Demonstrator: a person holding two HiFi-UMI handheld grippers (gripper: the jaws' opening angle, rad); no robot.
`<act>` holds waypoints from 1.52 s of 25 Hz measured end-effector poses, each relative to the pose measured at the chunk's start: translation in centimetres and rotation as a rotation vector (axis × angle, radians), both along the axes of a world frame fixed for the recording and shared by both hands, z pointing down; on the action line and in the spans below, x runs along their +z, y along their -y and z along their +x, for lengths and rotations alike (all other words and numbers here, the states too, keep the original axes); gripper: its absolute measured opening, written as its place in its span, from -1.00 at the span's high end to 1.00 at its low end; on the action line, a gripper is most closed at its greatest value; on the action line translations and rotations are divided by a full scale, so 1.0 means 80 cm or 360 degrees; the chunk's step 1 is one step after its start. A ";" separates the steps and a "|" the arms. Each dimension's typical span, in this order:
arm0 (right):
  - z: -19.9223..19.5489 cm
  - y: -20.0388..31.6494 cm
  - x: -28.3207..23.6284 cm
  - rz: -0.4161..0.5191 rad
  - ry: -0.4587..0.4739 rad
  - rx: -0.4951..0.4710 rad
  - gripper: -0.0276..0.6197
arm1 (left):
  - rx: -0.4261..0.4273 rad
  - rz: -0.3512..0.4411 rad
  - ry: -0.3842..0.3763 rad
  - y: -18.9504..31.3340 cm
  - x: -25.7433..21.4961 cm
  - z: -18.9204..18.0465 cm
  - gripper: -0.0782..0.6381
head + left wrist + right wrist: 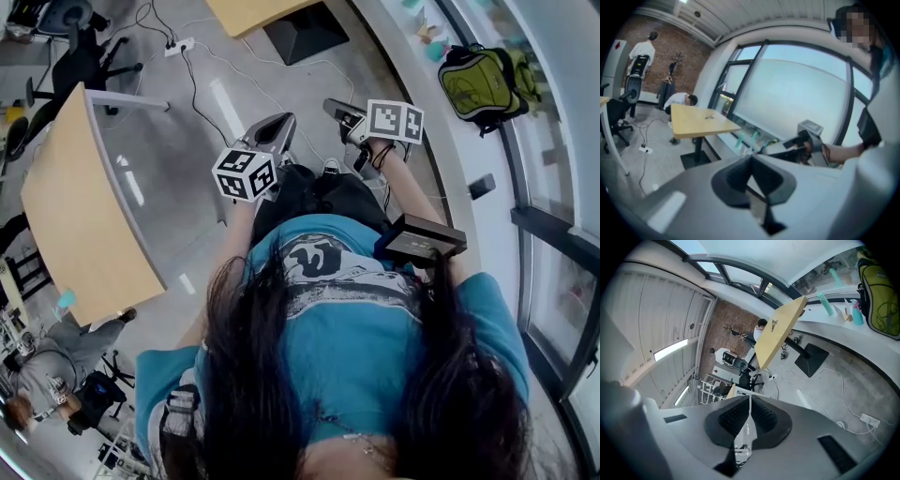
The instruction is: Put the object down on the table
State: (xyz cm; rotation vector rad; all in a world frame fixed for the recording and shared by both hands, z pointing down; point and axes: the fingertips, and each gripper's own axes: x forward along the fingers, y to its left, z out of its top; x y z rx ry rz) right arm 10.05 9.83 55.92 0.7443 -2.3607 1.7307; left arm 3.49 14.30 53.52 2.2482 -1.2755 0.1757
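Observation:
In the head view both grippers are held out in front of the person, over the grey floor. My left gripper carries its marker cube, and my right gripper carries its own cube. In the left gripper view the dark pads meet at the tips with nothing between them. The right gripper's pads are pressed together too, and I see no object in them. A wooden table stands to the left. Another table lies ahead in the left gripper view.
A second table's corner and its black base lie ahead, with cables across the floor. A green backpack rests on the window ledge at the right. Office chairs and people are further off.

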 end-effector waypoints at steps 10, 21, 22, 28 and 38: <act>0.001 0.002 -0.003 0.0004 -0.0033 -0.0001 0.84 | 0.0076 0.0078 -0.0006 0.024 -0.024 0.019 0.78; -0.002 0.002 0.000 -0.0035 -0.0034 0.0006 0.85 | 0.0031 0.0070 -0.0010 0.018 -0.024 0.007 0.78; -0.002 0.003 -0.001 -0.0035 -0.0036 0.0005 0.86 | 0.0025 0.0072 -0.0014 0.019 -0.026 0.006 0.78; -0.006 0.003 -0.002 -0.0031 -0.0042 -0.0017 0.86 | 0.0013 0.0080 -0.0017 0.015 -0.032 0.005 0.78; -0.008 0.003 -0.007 -0.0025 -0.0048 -0.0027 0.86 | -0.0026 0.0080 -0.0016 0.010 -0.037 -0.003 0.78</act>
